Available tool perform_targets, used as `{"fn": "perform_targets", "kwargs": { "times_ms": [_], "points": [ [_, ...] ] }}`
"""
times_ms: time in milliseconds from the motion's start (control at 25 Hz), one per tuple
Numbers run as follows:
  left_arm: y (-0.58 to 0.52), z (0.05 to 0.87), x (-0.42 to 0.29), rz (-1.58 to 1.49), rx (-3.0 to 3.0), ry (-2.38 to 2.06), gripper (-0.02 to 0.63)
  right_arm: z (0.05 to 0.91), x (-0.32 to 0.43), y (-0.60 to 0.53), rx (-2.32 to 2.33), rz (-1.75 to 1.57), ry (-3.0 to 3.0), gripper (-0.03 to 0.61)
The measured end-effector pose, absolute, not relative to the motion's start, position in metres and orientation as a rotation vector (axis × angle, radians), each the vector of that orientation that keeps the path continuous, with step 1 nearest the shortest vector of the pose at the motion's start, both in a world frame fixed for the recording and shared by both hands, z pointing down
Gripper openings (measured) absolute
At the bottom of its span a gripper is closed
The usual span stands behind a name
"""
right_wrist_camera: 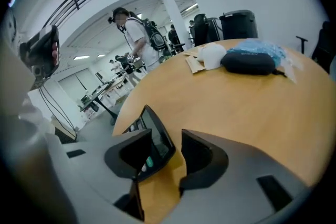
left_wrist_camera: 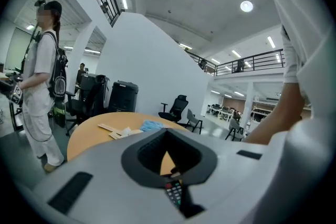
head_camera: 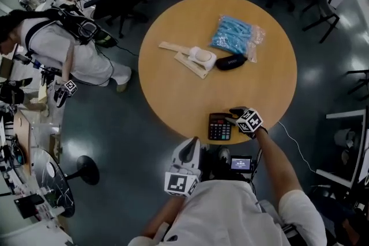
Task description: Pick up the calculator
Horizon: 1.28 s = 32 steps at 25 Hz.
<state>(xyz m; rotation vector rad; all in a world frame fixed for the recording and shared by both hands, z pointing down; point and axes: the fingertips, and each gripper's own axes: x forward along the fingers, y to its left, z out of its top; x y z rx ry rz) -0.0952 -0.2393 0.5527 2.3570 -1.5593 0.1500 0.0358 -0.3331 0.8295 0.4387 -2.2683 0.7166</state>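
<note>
Office floor and dark chairs [head_camera: 323, 3] ring the round wooden table [head_camera: 173, 95], and the calculator [head_camera: 219, 126] sits at its near edge, just in front of you. Your right gripper [head_camera: 233, 115] is at the calculator's far right corner. Its jaws are spread wide with the display end between them, not yet pinched, likely lined up for a squeeze. Your left gripper [head_camera: 189, 150] hovers off the table edge, jaws together and empty. A black pouch [head_camera: 230, 62] and a blue bag [head_camera: 236, 36] lie well apart.
</note>
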Motion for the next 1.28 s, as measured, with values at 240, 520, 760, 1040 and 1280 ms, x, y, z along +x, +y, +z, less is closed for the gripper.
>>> {"fn": "perform_targets", "kwargs": {
  "times_ms": [240,520,760,1040,1280],
  "points": [
    [-0.244,0.557,-0.109,0.169,2.321,-1.561,0.006,0.836,0.017,-0.327,0.261,0.838,-2.242,0.126],
    [-0.25,0.56,-0.103,0.151,2.353,-1.534,0.006,0.811,0.03,-0.307,0.388,0.852,-2.255,0.069],
    [-0.253,0.549,-0.089,0.118,2.413,-1.513,0.006,0.754,0.065,-0.29,0.767,0.639,-2.303,0.052],
    [-0.246,0.535,-0.077,0.076,2.442,-1.528,0.006,0.629,0.109,-0.262,1.244,0.275,-2.28,0.051],
    [-0.248,0.528,-0.057,0.043,2.481,-1.509,0.006,0.558,0.116,-0.244,1.498,0.22,-2.385,0.052]
  ]
}}
